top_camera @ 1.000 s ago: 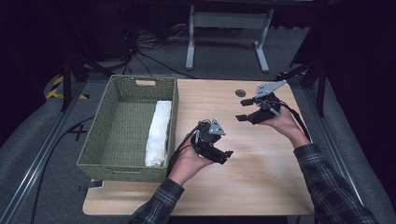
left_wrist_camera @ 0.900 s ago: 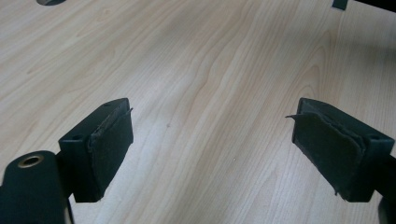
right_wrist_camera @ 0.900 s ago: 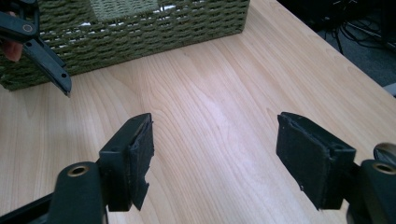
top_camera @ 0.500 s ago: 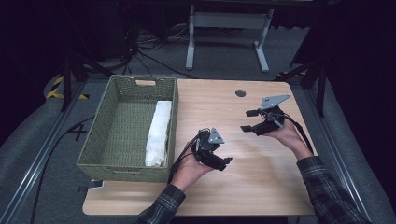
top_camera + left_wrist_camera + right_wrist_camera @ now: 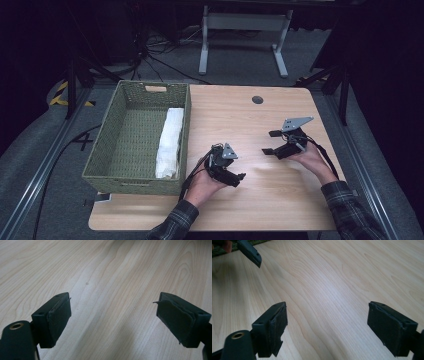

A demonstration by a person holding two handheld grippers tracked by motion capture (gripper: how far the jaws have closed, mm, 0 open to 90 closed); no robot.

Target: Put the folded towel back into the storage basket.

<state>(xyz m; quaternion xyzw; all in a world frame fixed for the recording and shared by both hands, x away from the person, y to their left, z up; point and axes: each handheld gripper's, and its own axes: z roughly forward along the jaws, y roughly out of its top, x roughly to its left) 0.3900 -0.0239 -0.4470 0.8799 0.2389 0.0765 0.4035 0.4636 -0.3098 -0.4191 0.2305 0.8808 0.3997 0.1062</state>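
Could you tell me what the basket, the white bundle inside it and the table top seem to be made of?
The basket looks like woven fibre or wicker dyed matte olive green: a plaited texture shows on its walls and floor. The white bundle looks like soft folded cloth or paper towel; its wrinkled surface leaves that open. The table top looks like light wood or wood-grain laminate with a smooth, faintly glossy finish: grain lines show.

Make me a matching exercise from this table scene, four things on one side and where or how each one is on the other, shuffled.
1. white cloth
2. green basket
3. left gripper
4. dark round hole

A. jaws open over bare wood
B. on the table's left part
C. near the table's far edge
D. lying along the basket's right wall

Pairs: 1-D, 2-B, 3-A, 4-C
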